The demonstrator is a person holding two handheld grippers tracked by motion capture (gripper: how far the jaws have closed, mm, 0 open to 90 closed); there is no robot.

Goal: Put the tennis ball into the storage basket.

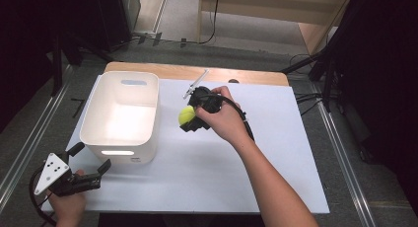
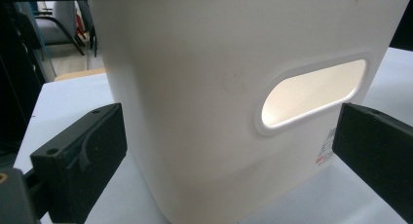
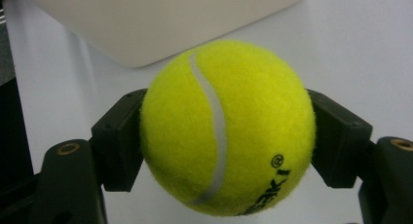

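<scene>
Your R gripper (image 1: 190, 119) is clamped across the tennis ball (image 3: 226, 129) at its widest, just off the white bin (image 1: 121, 138) at its 3 o'clock; it's light, fuzzy, springy, so grip w/ moderate squeeze, while L gripper (image 1: 91, 160) gapes wide at the bin's 7 o'clock.

The bin (image 1: 121, 116) sits on the left part of the table (image 1: 207, 172). The ball (image 1: 187, 115) is just right of the bin, between the jaws of the right gripper (image 1: 190, 119). The left gripper (image 1: 91, 163) is near the bin's front wall, at the table's near left corner.
</scene>
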